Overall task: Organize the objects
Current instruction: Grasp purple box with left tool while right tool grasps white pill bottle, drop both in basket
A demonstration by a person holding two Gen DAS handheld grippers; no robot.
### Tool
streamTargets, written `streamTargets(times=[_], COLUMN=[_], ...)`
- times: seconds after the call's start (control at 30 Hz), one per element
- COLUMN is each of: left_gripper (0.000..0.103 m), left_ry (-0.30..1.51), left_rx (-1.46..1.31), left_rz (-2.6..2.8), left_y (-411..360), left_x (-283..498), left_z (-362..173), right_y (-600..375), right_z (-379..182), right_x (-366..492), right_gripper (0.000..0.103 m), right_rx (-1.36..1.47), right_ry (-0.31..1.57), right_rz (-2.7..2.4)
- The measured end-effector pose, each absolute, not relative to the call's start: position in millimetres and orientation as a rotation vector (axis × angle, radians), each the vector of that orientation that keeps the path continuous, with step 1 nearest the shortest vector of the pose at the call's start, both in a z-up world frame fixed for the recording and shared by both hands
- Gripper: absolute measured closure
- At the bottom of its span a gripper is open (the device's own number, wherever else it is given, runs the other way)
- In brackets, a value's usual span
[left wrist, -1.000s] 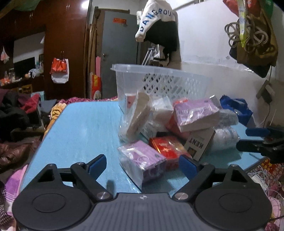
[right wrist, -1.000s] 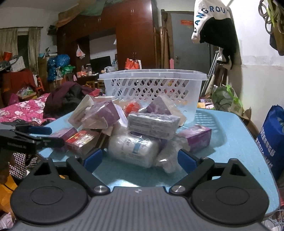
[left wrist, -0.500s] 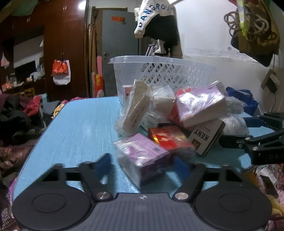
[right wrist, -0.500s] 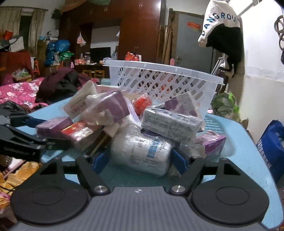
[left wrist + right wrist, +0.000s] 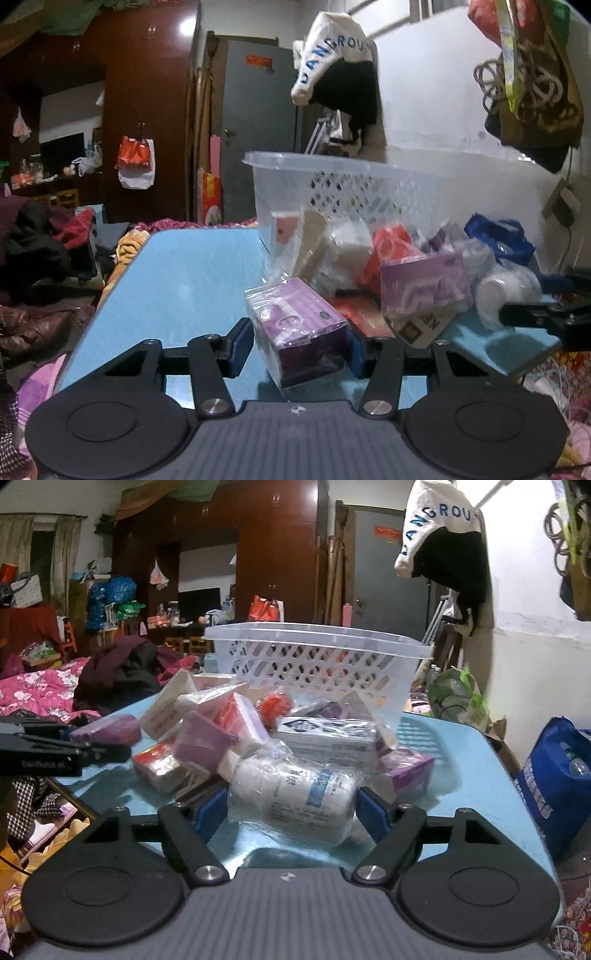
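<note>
A heap of bagged boxes and bottles lies on the blue table (image 5: 177,280) in front of a clear plastic basket (image 5: 332,181); the basket also shows in the right wrist view (image 5: 317,653). My left gripper (image 5: 295,350) has its pads on both sides of a purple box in a plastic bag (image 5: 299,328) and is shut on it. My right gripper (image 5: 291,812) has its pads against both ends of a white bottle in a plastic bag (image 5: 295,797). A red box (image 5: 159,764) and a second purple box (image 5: 424,284) lie in the heap.
The right gripper shows at the right edge of the left wrist view (image 5: 546,317), the left gripper at the left of the right wrist view (image 5: 55,746). A blue bag (image 5: 557,775) stands right of the table. Clothes and bedding (image 5: 44,694) lie beyond its left side.
Both grippers moved forward into the heap and narrowed. The left one closed onto the purple box, the right one onto the white bottle.
</note>
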State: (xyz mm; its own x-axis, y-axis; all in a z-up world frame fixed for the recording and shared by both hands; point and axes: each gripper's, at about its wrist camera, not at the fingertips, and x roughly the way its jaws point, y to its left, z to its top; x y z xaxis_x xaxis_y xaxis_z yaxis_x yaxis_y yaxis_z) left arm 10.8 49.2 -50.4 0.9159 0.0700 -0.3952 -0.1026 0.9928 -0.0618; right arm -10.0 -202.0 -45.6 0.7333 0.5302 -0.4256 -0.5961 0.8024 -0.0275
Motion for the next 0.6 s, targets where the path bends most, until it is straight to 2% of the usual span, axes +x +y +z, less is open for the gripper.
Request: streamTargets(times=[0.2,0.4,0.6], left_gripper=[0.048,0.048,0.048], left_ry=[0.364,0.291,0.251], left_rx=[-0.130,-0.167,-0.131], left_rz=[0.099,0.065,0.019], left_y=[60,61,58], left_x=[12,29,94], left_z=[-39,-6,51], right_y=[-227,-228,-183], right_z=[-30,11,50], right_x=[-5,12,73], right_gripper=[0.024,0.024,0.024], right_rx=[-0.090,-0.050,-0.097], right_ry=[0.410,0.321,0.267], right_rz=[0.623,0.626,0.643])
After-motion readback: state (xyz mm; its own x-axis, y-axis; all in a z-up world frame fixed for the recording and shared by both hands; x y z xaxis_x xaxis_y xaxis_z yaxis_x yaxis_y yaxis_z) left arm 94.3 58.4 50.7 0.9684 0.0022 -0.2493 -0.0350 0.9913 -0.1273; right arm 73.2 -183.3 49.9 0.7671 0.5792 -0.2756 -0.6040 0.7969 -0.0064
